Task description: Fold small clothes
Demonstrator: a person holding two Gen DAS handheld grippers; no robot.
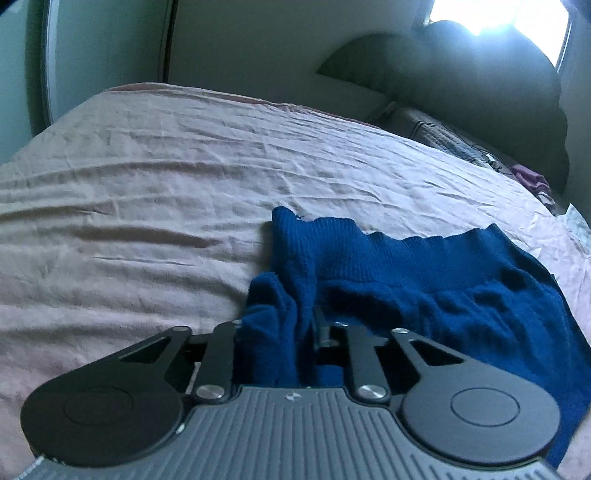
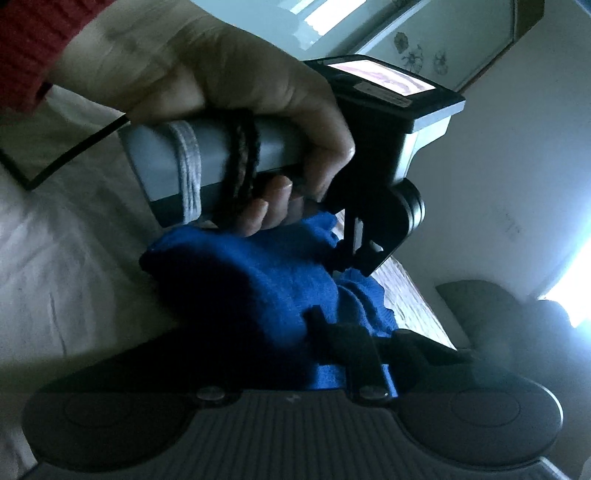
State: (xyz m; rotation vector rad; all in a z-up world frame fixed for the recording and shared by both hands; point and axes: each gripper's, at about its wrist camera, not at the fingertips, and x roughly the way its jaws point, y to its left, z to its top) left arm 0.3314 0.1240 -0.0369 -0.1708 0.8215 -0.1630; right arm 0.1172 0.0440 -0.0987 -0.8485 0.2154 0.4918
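A small blue knitted garment [image 1: 424,280] with a ribbed band lies on the pale pink bed sheet [image 1: 147,192]. My left gripper [image 1: 280,332] is shut on a bunched fold of it at its left edge; the cloth fills the gap between the fingers. In the right wrist view the same blue garment [image 2: 258,280] is gathered in front of my right gripper [image 2: 317,328], which is shut on its cloth. Just beyond, a hand [image 2: 236,85] in a red sleeve holds the left gripper [image 2: 343,258], whose fingers also pinch the blue cloth.
The wrinkled sheet spreads wide to the left and far side. A dark headboard [image 1: 461,92] and pillows [image 1: 443,136] stand at the back right under a bright window [image 1: 495,14]. A small purple cloth [image 1: 532,181] lies near the pillows.
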